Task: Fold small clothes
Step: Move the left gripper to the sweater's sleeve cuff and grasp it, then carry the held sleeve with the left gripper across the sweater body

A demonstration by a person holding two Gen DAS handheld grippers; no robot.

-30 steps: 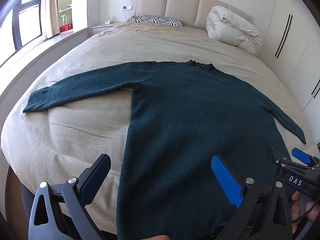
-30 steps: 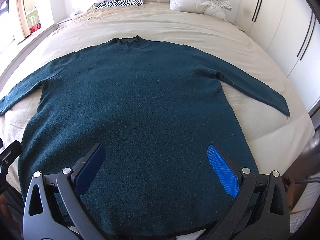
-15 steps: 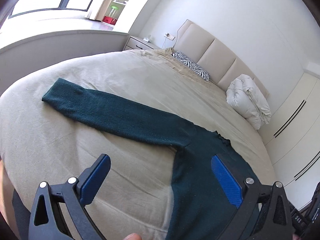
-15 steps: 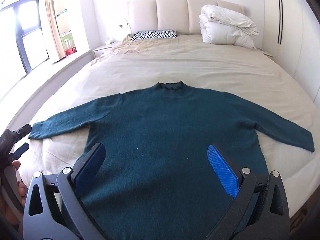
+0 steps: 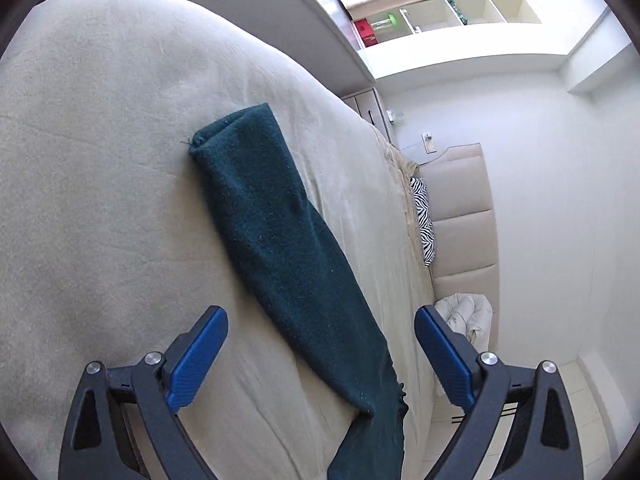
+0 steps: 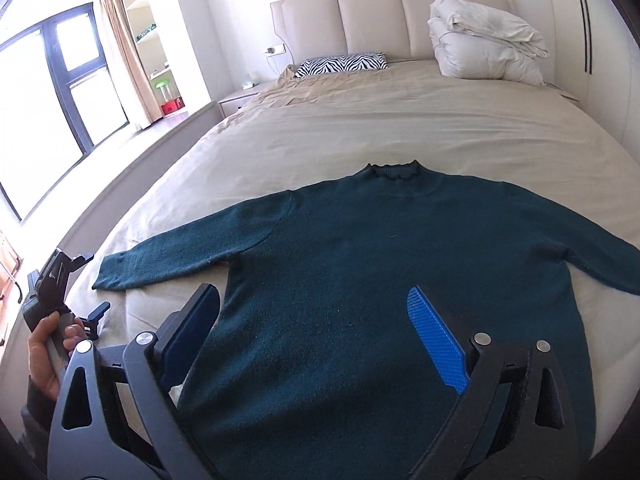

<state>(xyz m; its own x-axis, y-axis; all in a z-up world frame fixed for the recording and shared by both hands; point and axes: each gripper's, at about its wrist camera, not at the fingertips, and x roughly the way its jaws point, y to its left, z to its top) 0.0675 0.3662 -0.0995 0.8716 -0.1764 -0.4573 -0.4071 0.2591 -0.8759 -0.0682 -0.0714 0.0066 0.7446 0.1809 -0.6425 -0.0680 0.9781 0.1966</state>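
Right gripper (image 6: 316,340): jaws wide and closing, over the lower body of the dark green sweater (image 6: 380,280); pads not pressing the fabric. Left gripper (image 5: 320,356): jaws likewise wide and closing, with the sweater's left sleeve (image 5: 272,240) passing between them on the bed, untouched by either pad. In the right wrist view the left gripper sits at the lower left, held by a hand (image 6: 50,354) beside the bed's edge. The sweater lies flat, face up, on the beige bed (image 6: 400,120), sleeves spread to both sides, collar pointing toward the headboard (image 6: 380,20). Farther back: a zebra-print pillow (image 6: 344,64) and a folded white duvet (image 6: 480,44) against the headboard.
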